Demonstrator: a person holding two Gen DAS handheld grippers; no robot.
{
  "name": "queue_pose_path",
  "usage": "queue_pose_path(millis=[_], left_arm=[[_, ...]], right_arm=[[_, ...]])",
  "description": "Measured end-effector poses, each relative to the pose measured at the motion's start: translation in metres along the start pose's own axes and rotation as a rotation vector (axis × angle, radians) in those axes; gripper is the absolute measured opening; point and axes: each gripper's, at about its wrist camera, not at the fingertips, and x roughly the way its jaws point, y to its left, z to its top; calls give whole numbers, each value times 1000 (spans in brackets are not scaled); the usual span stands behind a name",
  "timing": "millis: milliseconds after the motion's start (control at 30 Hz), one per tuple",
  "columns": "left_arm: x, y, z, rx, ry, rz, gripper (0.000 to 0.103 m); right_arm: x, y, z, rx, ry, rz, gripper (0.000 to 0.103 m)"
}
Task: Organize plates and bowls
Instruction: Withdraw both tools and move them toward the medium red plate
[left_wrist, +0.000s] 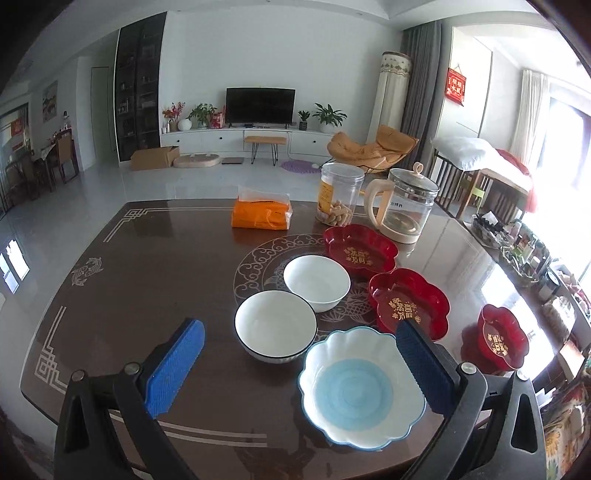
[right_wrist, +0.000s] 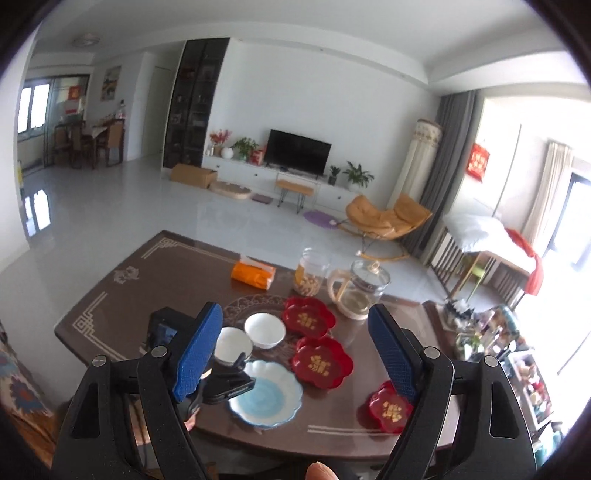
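Note:
On the dark brown table (left_wrist: 147, 280), a scalloped white-and-blue bowl (left_wrist: 360, 387) lies nearest. Behind it stand a dark-rimmed white bowl (left_wrist: 275, 325) and a plain white bowl (left_wrist: 316, 282). Three red flower-shaped plates (left_wrist: 360, 253) (left_wrist: 408, 302) (left_wrist: 500, 339) run along the right. My left gripper (left_wrist: 301, 328) is open just above the near bowls, its right pad over the scalloped bowl's rim and holding nothing. My right gripper (right_wrist: 295, 312) hangs open and empty high over the table. Below it are the scalloped bowl (right_wrist: 269, 398) and a red plate (right_wrist: 321, 362).
An orange tissue pack (left_wrist: 262, 214), a clear snack jar (left_wrist: 338, 199) and a glass kettle (left_wrist: 402, 206) stand at the table's far side. A cluttered shelf (left_wrist: 528, 254) lines the right. The left tool's black body (right_wrist: 162, 334) shows in the right wrist view.

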Motion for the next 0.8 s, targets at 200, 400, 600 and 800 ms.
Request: queue_pose_path(millis=[200,400,600,800], left_arm=[[-8,-7,2,31,-6,-8,103],[-11,-15,8,41,-3,-21,103],[-13,-21,10,57,-12,-25,103],[-3,-18,7,59,17,-14,103]], right_arm=[[-6,-43,-16,150,8,-117,84],[8,-40,-11,128,55,-52,84],[7,-35,-3,108,33,-74,84],[17,-71,-15,248,96,-103,84]])
